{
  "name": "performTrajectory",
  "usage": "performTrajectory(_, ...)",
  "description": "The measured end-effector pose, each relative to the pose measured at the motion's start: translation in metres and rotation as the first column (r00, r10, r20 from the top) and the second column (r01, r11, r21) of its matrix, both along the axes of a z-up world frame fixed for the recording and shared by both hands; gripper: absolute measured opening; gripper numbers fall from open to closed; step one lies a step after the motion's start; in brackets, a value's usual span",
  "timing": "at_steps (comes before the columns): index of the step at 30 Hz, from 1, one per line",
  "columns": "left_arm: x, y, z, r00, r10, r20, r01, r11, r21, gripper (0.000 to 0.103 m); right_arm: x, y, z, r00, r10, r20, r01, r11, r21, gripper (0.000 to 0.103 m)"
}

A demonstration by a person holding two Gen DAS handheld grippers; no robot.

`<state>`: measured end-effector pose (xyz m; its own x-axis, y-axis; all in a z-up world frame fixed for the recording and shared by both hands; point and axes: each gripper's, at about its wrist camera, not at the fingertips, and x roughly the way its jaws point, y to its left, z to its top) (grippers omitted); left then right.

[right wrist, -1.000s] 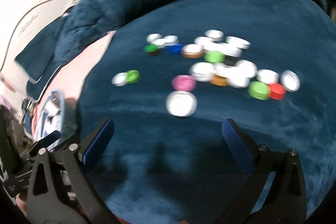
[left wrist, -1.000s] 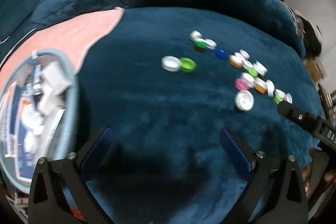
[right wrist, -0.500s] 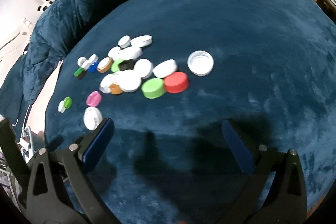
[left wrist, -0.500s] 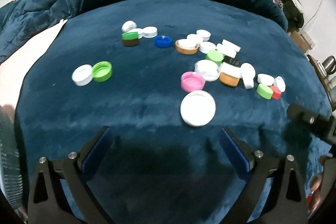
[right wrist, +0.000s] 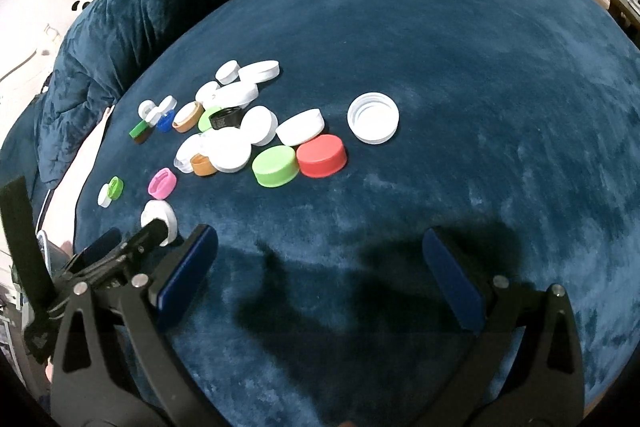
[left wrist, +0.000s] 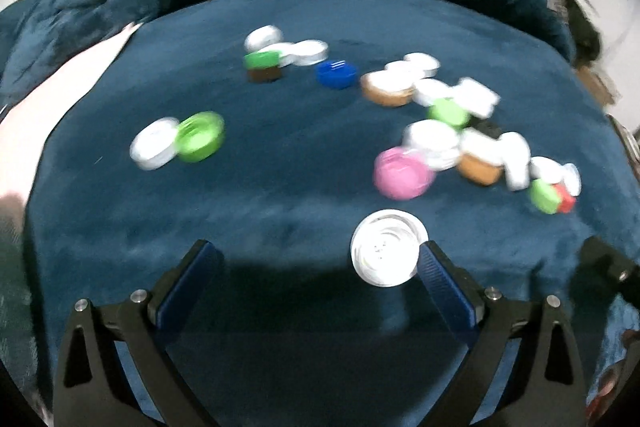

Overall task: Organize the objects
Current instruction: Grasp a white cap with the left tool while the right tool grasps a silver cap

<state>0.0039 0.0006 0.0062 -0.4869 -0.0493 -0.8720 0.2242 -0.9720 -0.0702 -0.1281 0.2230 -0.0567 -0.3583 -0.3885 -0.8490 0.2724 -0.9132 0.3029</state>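
Left gripper [left wrist: 316, 259]: spread, empty; large white cap [left wrist: 387, 247] touching its right finger, at 1 o'clock. Right gripper [right wrist: 318, 259]: spread, empty. Risk: off-centre closing nudges the cap across the plush blue blanket [left wrist: 280, 187].

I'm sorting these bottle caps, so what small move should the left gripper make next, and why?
Probably ease the left gripper a little to its right and forward. It is open, and the big white cap sits against its right finger, off centre. Centring the cap first should make closing cleaner.

left gripper [left wrist: 316, 259] jaws spread wide, right gripper [right wrist: 318, 251] jaws spread wide, both angled downward
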Motion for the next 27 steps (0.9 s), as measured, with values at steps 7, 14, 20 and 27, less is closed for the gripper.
performTrajectory(7,0.044,-0.032,-0.004,0.995,0.095,0.031,-0.093,0.994,-0.060,0.100,0.003,-0.005,0.000,1.000,0.005,-0.001,-0.005,1.000,-0.008,0.103)
performTrajectory(14,0.055,-0.034,0.003,0.996,0.093,0.004,-0.093,0.995,-0.046,0.100,0.009,-0.015,0.003,0.999,0.045,-0.007,-0.045,0.999,-0.009,0.103)
performTrajectory(20,0.045,-0.019,0.007,0.999,0.023,-0.025,-0.024,0.999,-0.045,0.100,0.010,-0.016,0.001,0.999,0.048,-0.001,-0.048,0.999,-0.008,0.103)
performTrajectory(27,0.036,-0.020,-0.018,1.000,-0.008,0.028,0.008,1.000,-0.010,0.072,0.012,-0.022,-0.001,0.997,0.072,-0.005,-0.072,0.997,-0.004,0.103)
